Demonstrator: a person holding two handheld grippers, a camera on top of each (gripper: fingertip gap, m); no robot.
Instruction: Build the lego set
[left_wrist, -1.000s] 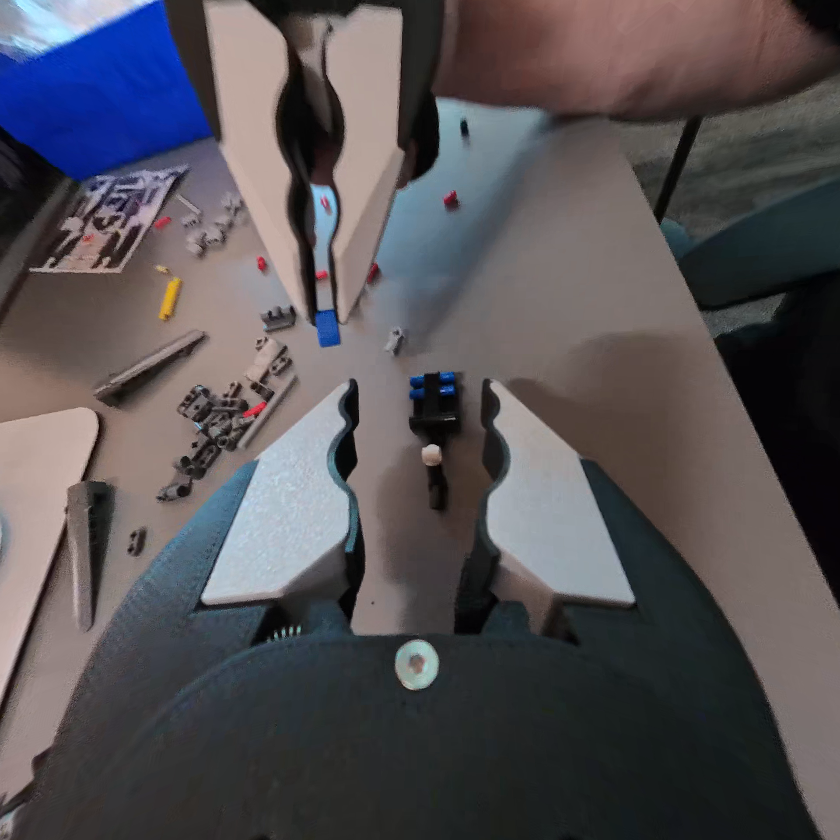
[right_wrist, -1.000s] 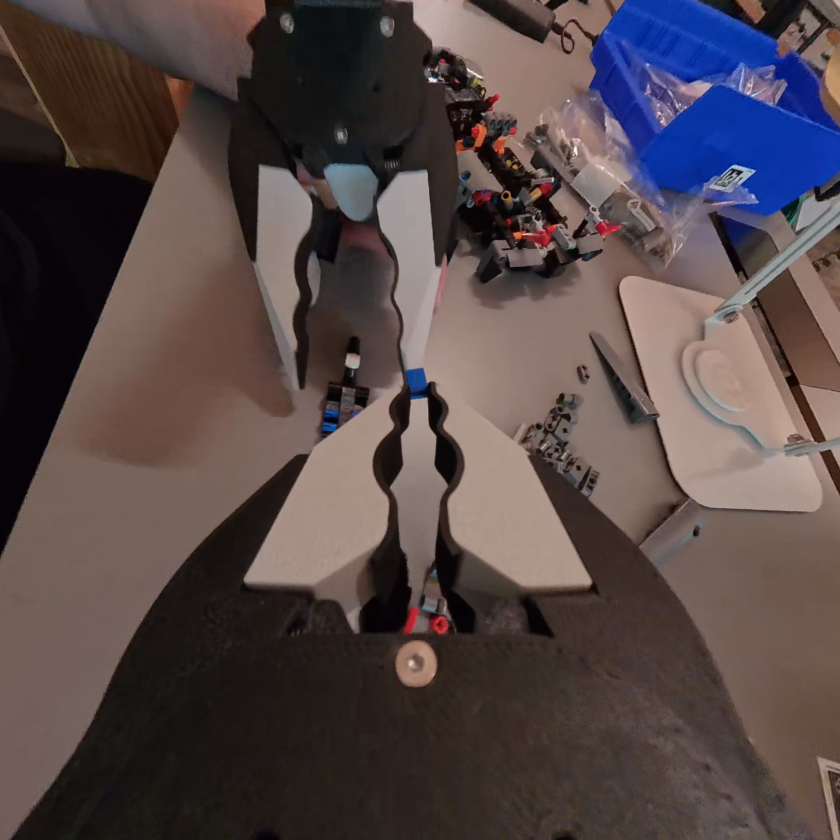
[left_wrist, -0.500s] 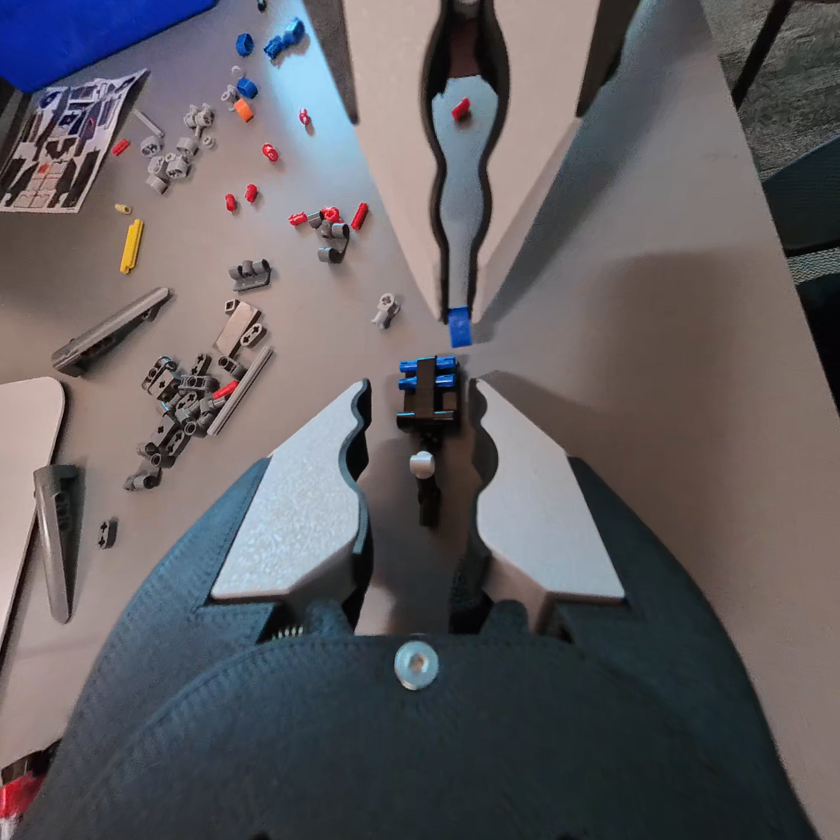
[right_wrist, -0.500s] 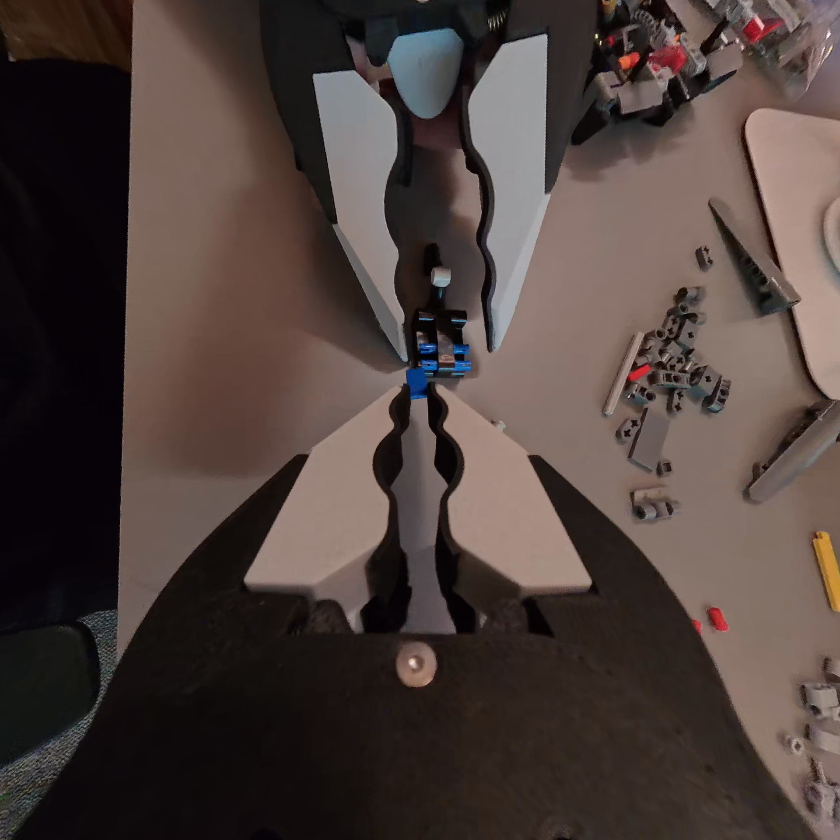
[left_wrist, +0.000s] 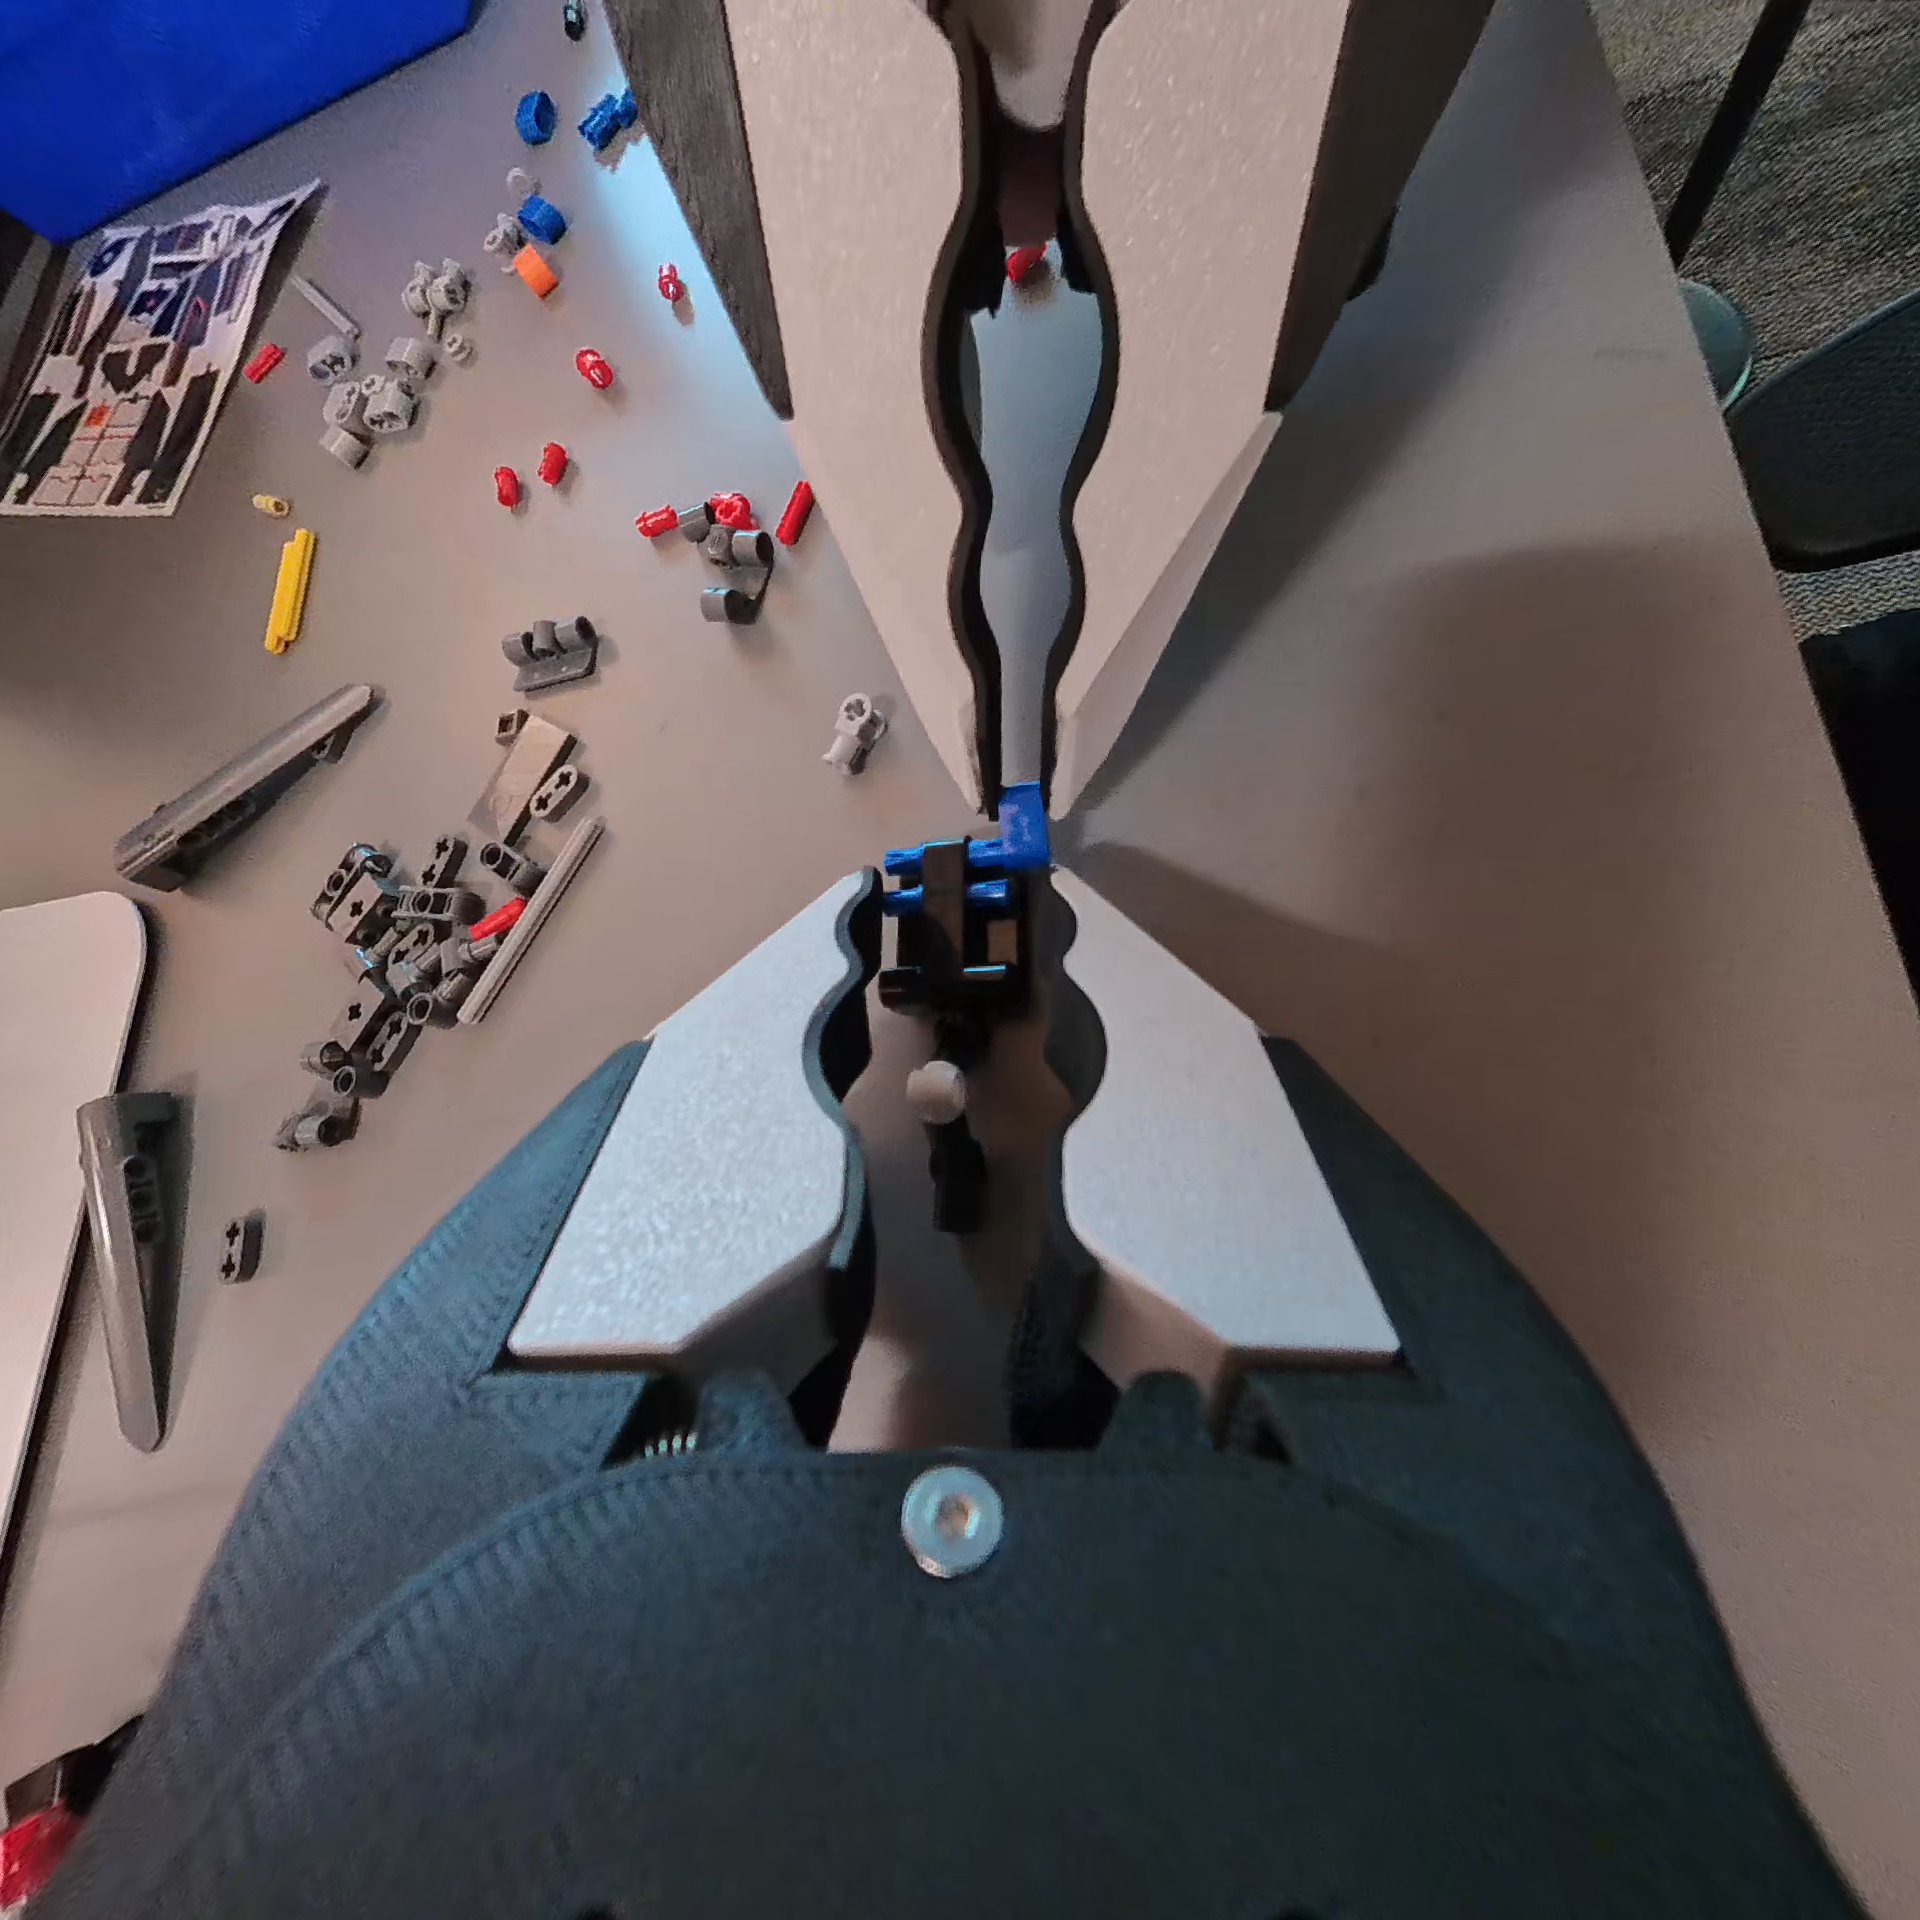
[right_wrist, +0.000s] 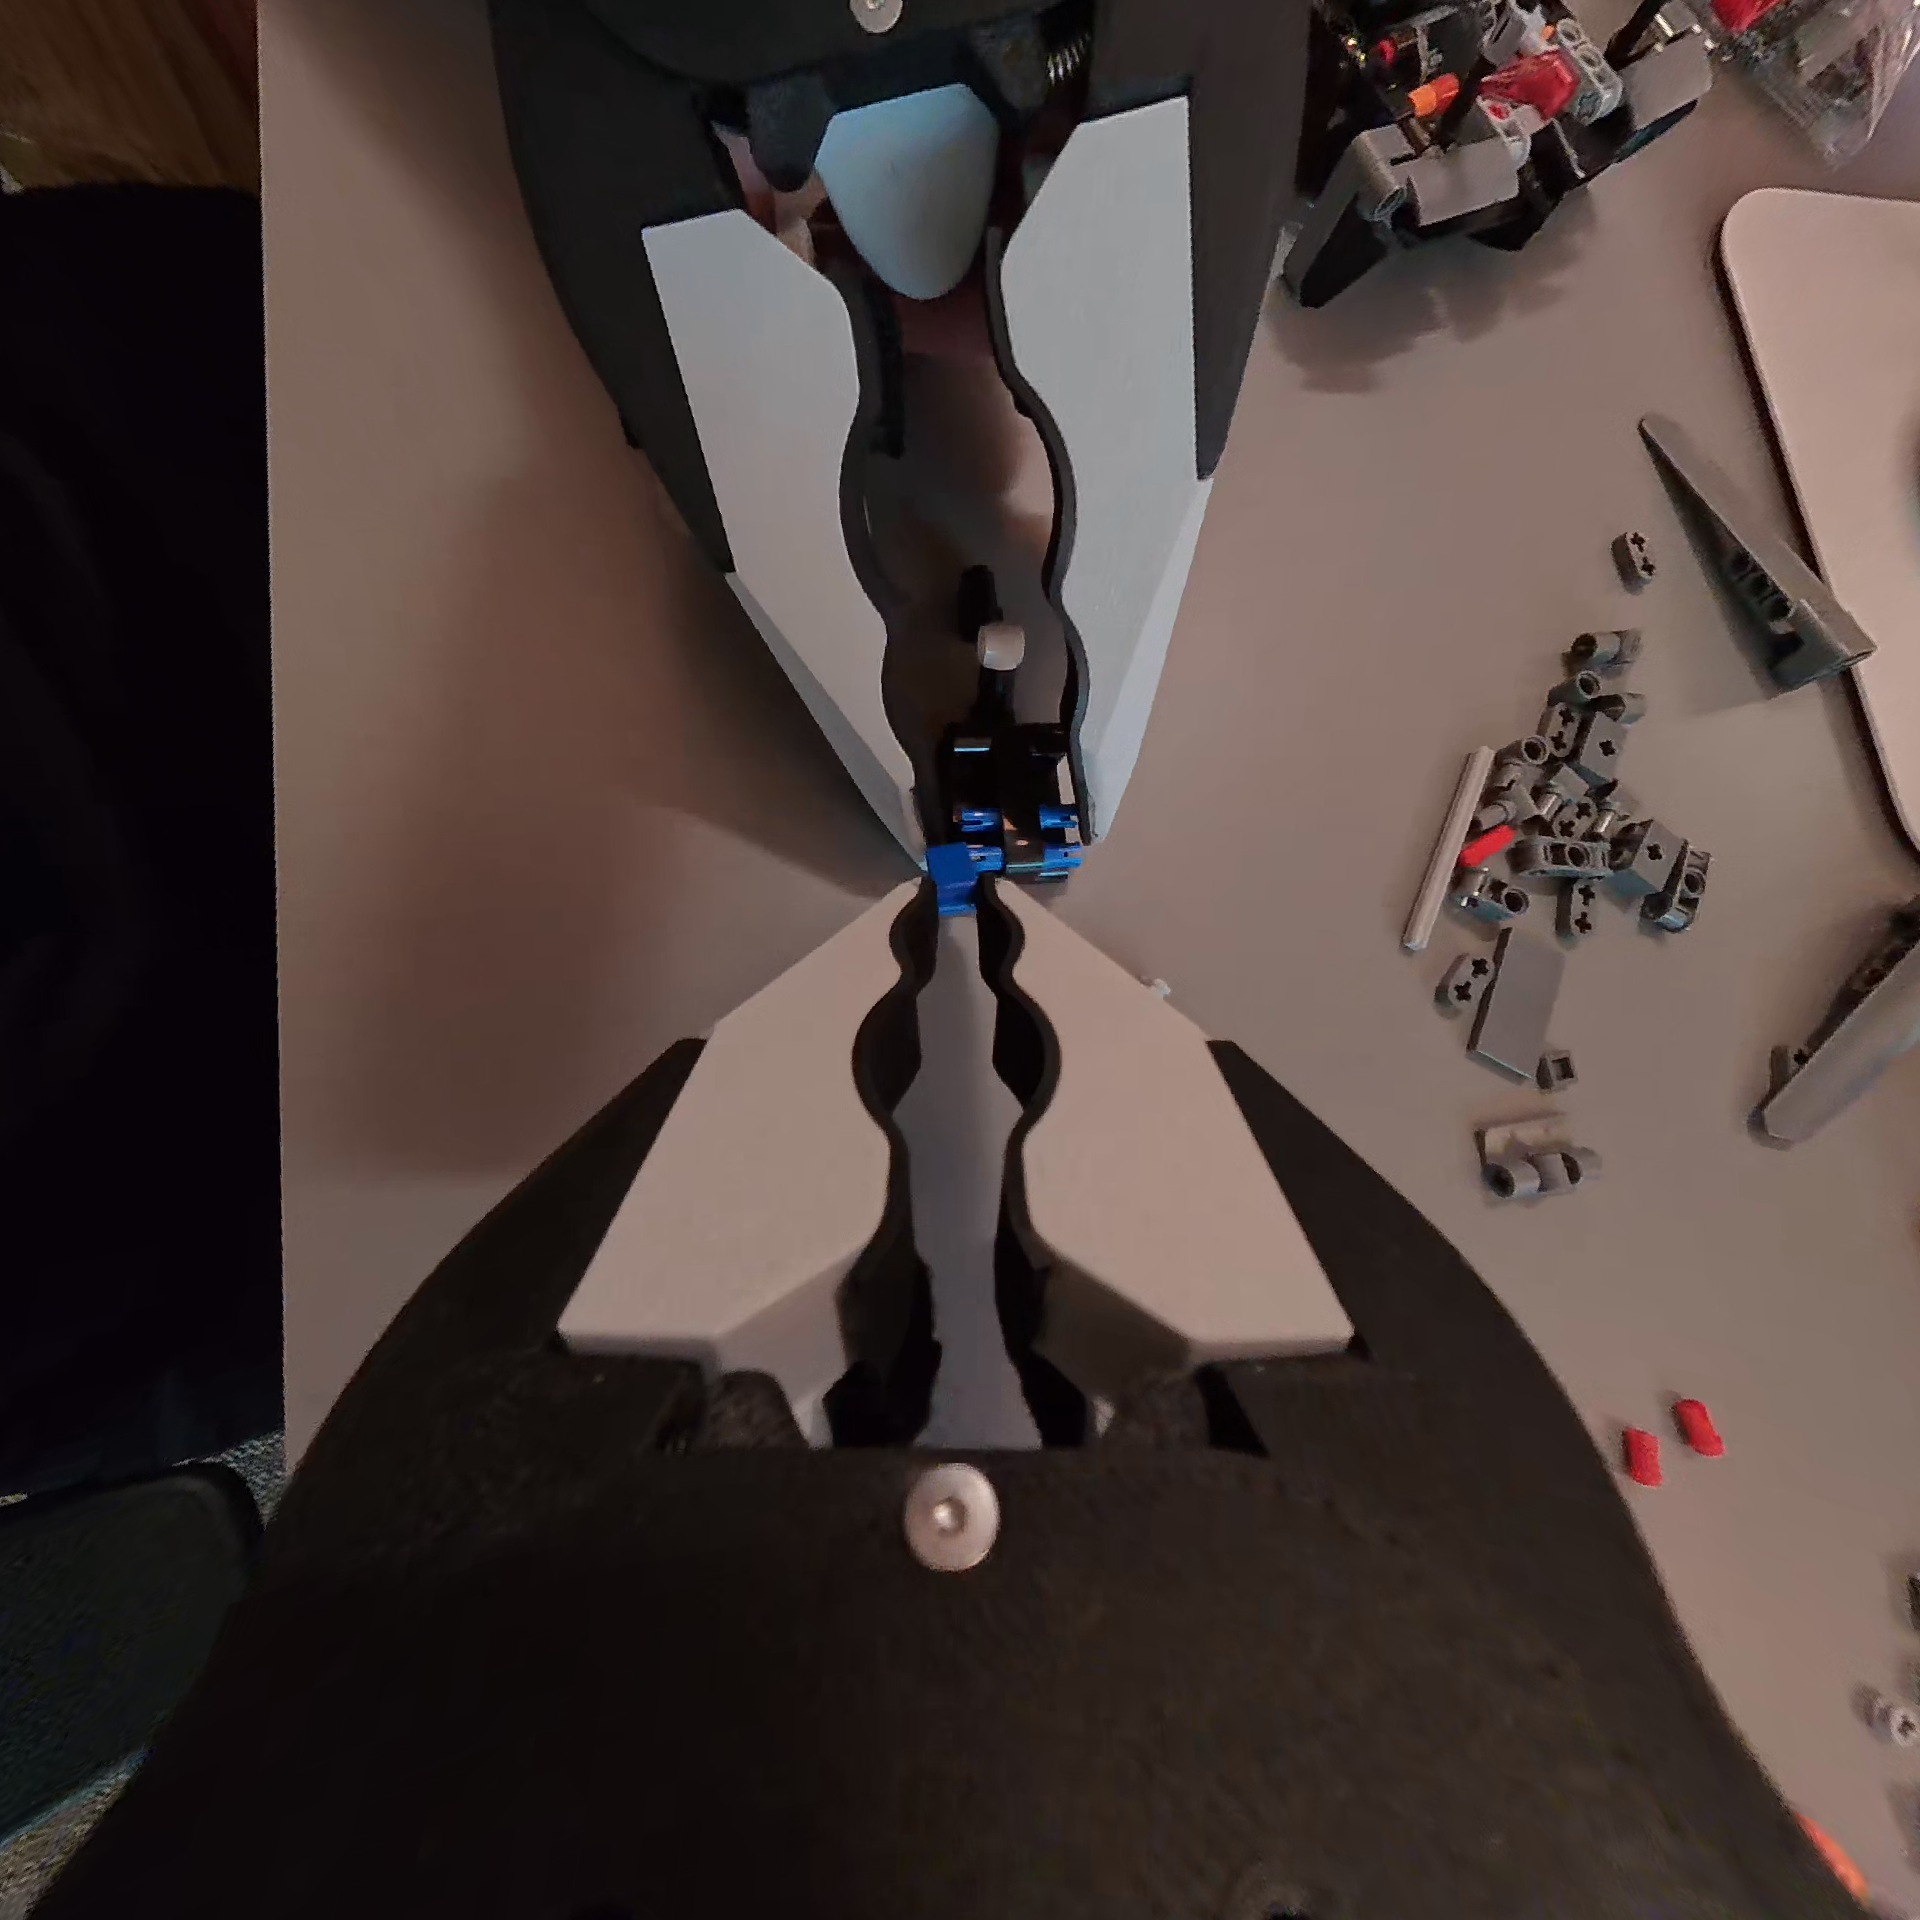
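A small black assembly (left_wrist: 951, 945) with blue pins and a grey knob (left_wrist: 935, 1091) on a black stem lies on the grey table (left_wrist: 1403, 935). My left gripper (left_wrist: 956, 904) is shut on it, with both pads against its sides. The right wrist view shows the same grasp (right_wrist: 1003, 821) on the assembly (right_wrist: 1003, 769). My right gripper (right_wrist: 958, 904) is shut on a small blue piece (right_wrist: 954, 871) and holds it against the end of one blue pin. In the left wrist view it (left_wrist: 1013, 800) comes in from the far side, tip to tip, with the blue piece (left_wrist: 1021, 826).
A pile of grey pieces (left_wrist: 416, 935) lies to the left, with red pins (left_wrist: 727, 514), a yellow bar (left_wrist: 289, 592), a sticker sheet (left_wrist: 135, 353) and a blue bin (left_wrist: 156, 83) beyond. A pale board (right_wrist: 1829, 416) and a half-built model (right_wrist: 1507, 135) show. The table edge (left_wrist: 1714, 623) is near. Both grippers' tips are close together, under 4 cm apart.
My left jaws have closed from wide open onto the black assembly. My right gripper has moved the blue piece from just beyond the assembly up against its blue pin.
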